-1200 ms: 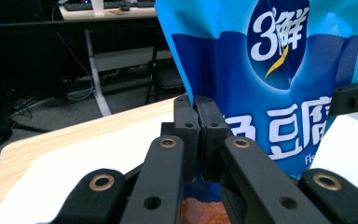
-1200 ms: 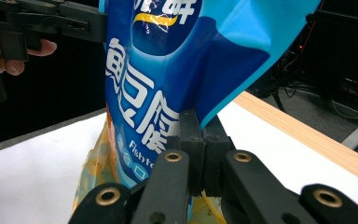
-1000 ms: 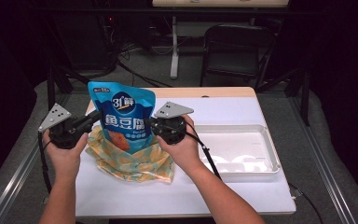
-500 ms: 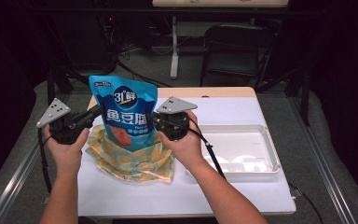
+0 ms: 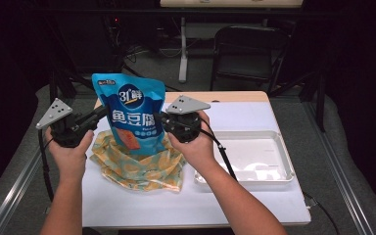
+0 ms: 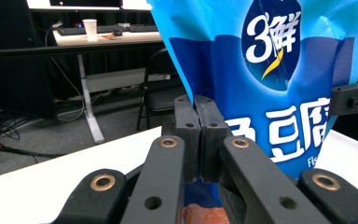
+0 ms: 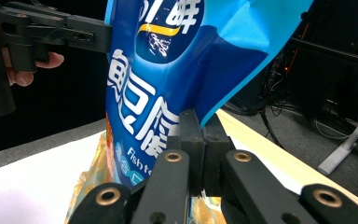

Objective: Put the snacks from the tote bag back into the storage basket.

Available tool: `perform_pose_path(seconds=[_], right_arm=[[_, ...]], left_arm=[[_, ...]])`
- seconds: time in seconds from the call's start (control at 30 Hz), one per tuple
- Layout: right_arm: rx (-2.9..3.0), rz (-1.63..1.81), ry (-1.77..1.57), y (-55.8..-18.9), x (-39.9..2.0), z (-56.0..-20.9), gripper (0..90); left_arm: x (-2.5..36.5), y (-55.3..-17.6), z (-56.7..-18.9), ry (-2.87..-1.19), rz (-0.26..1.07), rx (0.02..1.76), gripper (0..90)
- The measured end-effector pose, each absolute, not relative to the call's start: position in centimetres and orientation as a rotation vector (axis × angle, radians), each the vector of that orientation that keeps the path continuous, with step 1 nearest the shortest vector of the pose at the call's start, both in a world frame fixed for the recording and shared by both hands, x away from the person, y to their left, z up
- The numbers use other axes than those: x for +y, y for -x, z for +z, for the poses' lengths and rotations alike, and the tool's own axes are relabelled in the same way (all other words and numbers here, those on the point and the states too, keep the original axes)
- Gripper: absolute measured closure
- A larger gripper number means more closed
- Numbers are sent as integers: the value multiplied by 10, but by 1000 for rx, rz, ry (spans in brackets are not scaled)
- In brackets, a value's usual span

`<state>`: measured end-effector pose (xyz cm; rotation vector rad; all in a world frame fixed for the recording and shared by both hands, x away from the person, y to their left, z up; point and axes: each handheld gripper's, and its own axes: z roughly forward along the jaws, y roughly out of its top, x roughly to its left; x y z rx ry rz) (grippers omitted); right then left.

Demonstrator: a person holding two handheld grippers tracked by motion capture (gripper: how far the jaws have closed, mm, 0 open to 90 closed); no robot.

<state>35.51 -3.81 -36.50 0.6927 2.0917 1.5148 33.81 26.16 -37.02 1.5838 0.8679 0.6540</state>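
A tall blue snack bag with white lettering stands upright between my two grippers, held above a yellow patterned bag lying on the white table. My left gripper is shut on the blue bag's left edge. My right gripper is shut on its right edge. In the left gripper view the jaws meet on the bag's side seam. In the right gripper view the jaws pinch the opposite seam, and the other gripper shows at the upper left against the blue bag.
A white rectangular tray sits at the table's right, with a cable trailing across its left rim. The table's wooden far edge runs behind the bags. A dark chair and desk legs stand beyond the table.
Both grippers have lifted the blue bag a little higher above the yellow bag.
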Motion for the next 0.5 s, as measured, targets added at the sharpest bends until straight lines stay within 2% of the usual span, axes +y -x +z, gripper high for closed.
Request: perform_pose_path(seconds=[0.5], right_arm=[[2062, 1547, -689, -352, -56, -353, 900]], left_arm=[[245, -332, -349, -1630, 694, 838, 891]])
